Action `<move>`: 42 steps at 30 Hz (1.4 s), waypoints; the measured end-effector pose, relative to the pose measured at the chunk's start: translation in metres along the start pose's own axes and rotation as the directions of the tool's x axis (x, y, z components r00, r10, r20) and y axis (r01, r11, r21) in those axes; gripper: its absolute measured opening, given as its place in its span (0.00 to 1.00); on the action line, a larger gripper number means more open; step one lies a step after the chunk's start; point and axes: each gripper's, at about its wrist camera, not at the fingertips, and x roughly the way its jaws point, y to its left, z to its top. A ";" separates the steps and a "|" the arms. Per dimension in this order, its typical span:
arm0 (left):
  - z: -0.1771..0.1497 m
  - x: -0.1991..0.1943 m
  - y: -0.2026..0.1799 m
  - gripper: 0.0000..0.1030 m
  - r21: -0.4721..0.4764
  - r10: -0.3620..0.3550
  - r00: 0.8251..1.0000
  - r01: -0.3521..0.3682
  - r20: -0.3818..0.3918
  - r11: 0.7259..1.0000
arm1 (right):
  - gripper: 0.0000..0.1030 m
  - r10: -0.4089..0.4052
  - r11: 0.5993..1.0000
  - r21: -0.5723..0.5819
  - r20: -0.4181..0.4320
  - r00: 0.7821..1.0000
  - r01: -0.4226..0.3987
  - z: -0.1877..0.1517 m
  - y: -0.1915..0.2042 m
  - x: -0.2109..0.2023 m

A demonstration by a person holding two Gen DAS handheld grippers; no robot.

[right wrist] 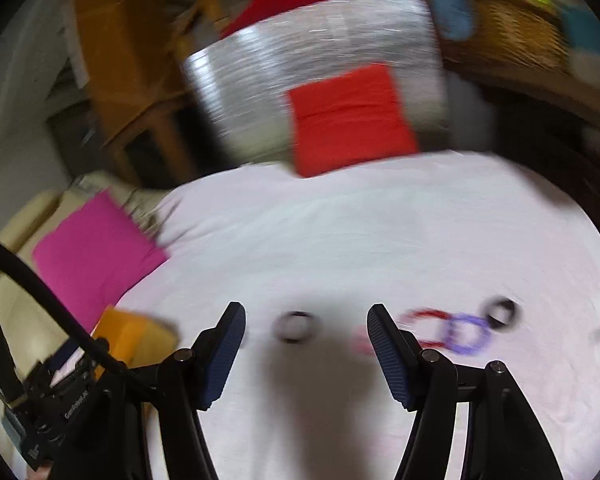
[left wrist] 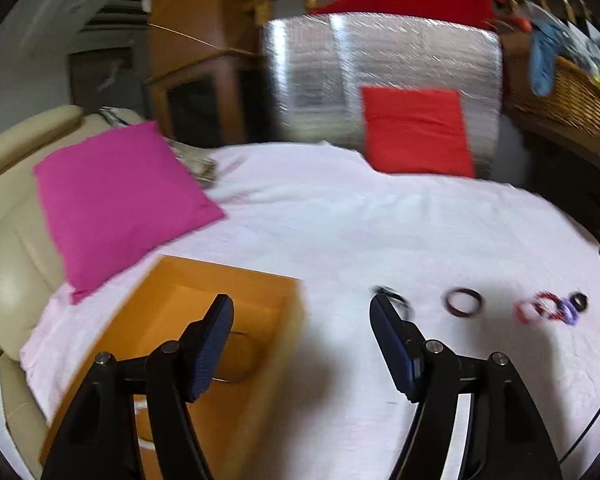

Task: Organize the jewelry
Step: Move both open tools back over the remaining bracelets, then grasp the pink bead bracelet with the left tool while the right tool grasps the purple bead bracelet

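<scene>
The left tongs (left wrist: 302,312) hang spread wide and empty over the near corner of an open orange cardboard box (left wrist: 204,320), which sits on a surface draped in a pale pink cloth (left wrist: 360,220). The right tongs (right wrist: 306,322) are likewise spread and hold nothing.

The jewelry lies in a loose row on the cloth to the right of the box: a dark maroon bangle (left wrist: 463,301), lying flat by itself, and further right a cluster of a red beaded bracelet (left wrist: 546,306), a purple ring-shaped band (left wrist: 570,310) and a small black ring (left wrist: 579,301), touching or overlapping (motion blur hides which). In the right view the maroon bangle sits between the spread fingers.

The bangle looks rigid, light and smooth, so it may slip; pinching across one side of its rim seems safest. The beaded bracelet probably flexes and droops, and lifting it could drag its neighbours.
</scene>
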 end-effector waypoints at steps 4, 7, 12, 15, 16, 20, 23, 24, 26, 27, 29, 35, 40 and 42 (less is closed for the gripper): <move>-0.005 0.018 -0.034 0.69 0.022 -0.058 0.996 0.059 -0.072 0.998 | 0.65 -0.046 0.990 0.133 -0.018 0.999 0.048 -0.016 -0.068 -0.001; -0.010 0.028 -0.064 0.69 0.078 -0.114 0.988 0.122 -0.109 0.989 | 0.57 -0.031 0.973 0.223 -0.109 0.994 0.055 -0.023 -0.114 0.012; -0.013 0.039 -0.113 0.69 0.171 -0.203 0.973 0.219 -0.107 0.961 | 0.48 0.015 0.921 0.385 -0.184 0.983 0.058 -0.034 -0.168 0.031; -0.015 0.052 -0.139 0.69 0.177 -0.272 0.952 0.295 -0.140 0.939 | 0.47 0.036 0.888 0.456 -0.193 0.981 0.057 -0.038 -0.189 0.042; -0.015 0.057 -0.147 0.69 0.181 -0.283 0.948 0.306 -0.145 0.934 | 0.47 0.036 0.881 0.470 -0.191 0.981 0.059 -0.037 -0.193 0.045; -0.012 0.070 -0.166 0.69 0.191 -0.307 0.944 0.326 -0.123 0.926 | 0.45 0.030 0.873 0.482 -0.197 0.980 0.070 -0.036 -0.200 0.059; -0.010 0.085 -0.176 0.69 0.171 -0.320 0.939 0.339 -0.128 0.925 | 0.39 0.010 0.880 0.467 -0.206 0.978 0.090 -0.032 -0.197 0.072; -0.010 0.089 -0.179 0.69 0.162 -0.327 0.936 0.346 -0.132 0.924 | 0.39 -0.002 0.882 0.460 -0.211 0.978 0.101 -0.032 -0.197 0.075; -0.009 0.095 -0.184 0.69 0.142 -0.342 0.931 0.358 -0.128 0.923 | 0.37 -0.034 0.892 0.435 -0.210 0.977 0.124 -0.030 -0.194 0.081; -0.009 0.098 -0.186 0.69 0.141 -0.343 0.930 0.360 -0.131 0.922 | 0.37 -0.059 0.901 0.409 -0.210 0.976 0.142 -0.028 -0.190 0.084; -0.011 0.105 -0.191 0.69 0.139 -0.348 0.924 0.369 -0.157 0.919 | 0.32 -0.099 0.913 0.369 -0.217 0.971 0.175 -0.027 -0.186 0.090; -0.013 0.117 -0.209 0.61 0.160 -0.373 0.900 0.412 -0.225 0.897 | 0.12 -0.232 0.942 0.193 -0.213 0.949 0.273 -0.027 -0.165 0.100; -0.020 0.105 -0.231 0.24 0.270 -0.401 0.885 0.456 -0.237 0.848 | 0.10 -0.195 0.954 0.186 -0.207 0.959 0.234 -0.023 -0.164 0.094; -0.022 0.101 -0.233 0.11 0.275 -0.424 0.870 0.484 -0.251 0.830 | 0.10 -0.158 0.955 0.220 -0.198 0.967 0.201 -0.020 -0.167 0.087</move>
